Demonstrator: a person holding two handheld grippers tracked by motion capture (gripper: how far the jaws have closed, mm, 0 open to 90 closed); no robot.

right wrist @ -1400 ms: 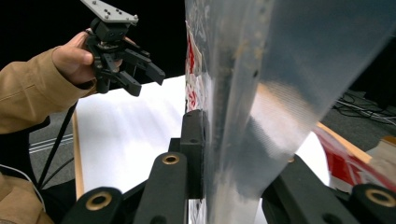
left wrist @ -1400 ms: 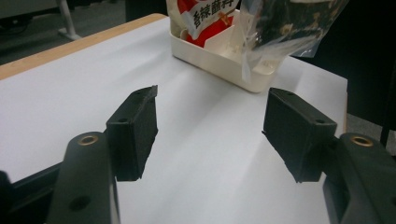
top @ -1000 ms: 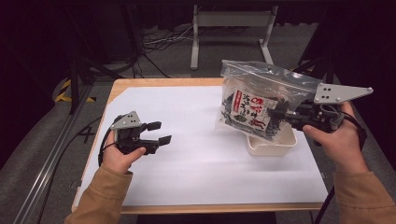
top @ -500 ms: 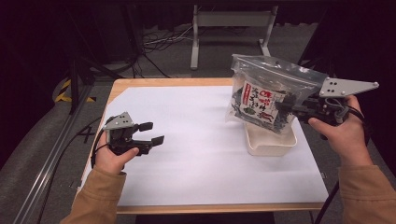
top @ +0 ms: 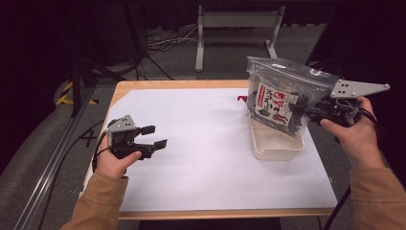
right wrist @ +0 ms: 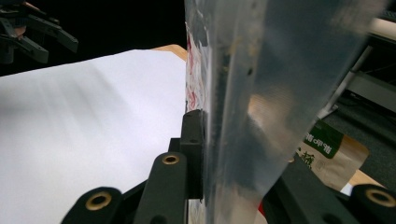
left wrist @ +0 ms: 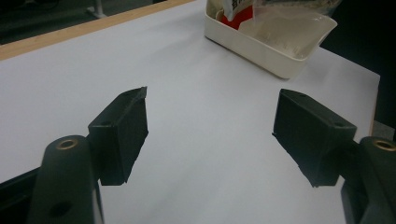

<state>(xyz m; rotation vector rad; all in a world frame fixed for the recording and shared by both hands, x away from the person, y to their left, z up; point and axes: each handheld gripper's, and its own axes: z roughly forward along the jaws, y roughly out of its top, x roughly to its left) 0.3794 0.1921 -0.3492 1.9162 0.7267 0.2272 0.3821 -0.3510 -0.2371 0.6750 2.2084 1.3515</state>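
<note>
High view: snack bag lifted over tray.
R gripper [top: 298,109] fingers clamp zip bag [top: 282,98] above white tray [top: 277,143], not yet set down; L gripper [top: 155,136] fingers open, idle on desk [top: 201,158].

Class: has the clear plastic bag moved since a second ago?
Yes. The clear plastic bag, clamped by the right gripper, has risen and shifted right above the white tray.
</note>
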